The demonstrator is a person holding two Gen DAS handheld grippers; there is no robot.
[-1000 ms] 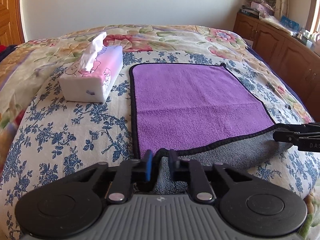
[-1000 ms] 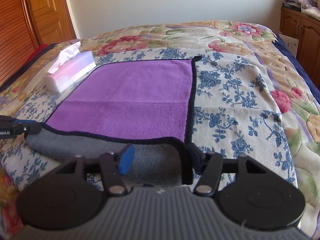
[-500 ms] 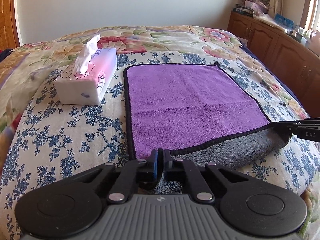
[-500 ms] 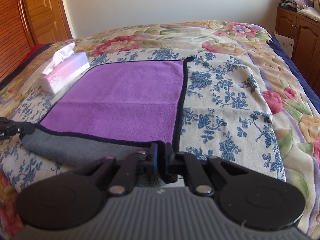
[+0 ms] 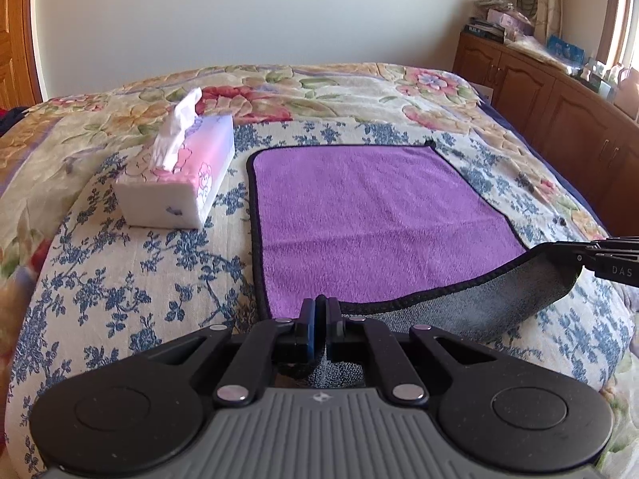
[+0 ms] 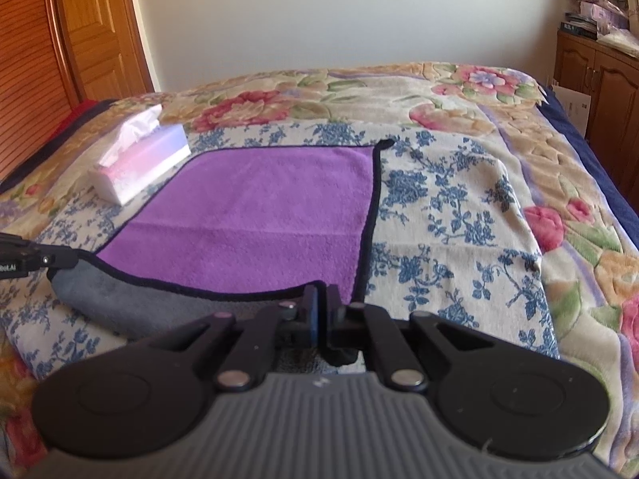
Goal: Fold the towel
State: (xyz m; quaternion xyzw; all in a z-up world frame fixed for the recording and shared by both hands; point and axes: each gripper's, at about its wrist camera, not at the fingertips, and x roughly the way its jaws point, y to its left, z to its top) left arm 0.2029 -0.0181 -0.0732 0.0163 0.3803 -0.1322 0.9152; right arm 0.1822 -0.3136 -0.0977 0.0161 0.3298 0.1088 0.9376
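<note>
Both near corners of the soft, limp purple towel (image 5: 371,215), spread on the bed (image 5: 120,279) just right of the tissue box (image 5: 179,179), are pinched in your left gripper (image 5: 318,311) and right gripper (image 6: 319,303), so keep the hem taut.

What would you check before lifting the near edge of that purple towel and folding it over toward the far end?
1. Left gripper shut on the near left corner of the towel: ok.
2. Right gripper shut on the near right corner: ok.
3. Near edge raised between the two, grey underside showing: ok.
4. Far half of the towel lying flat on the bedspread, no wrinkles seen: ok.
5. Tissue box beside the towel's left edge, apart from it and out of the fold's path: ok.
6. How deep each corner sits in the jaws: cannot tell, the fingers hide it.
</note>
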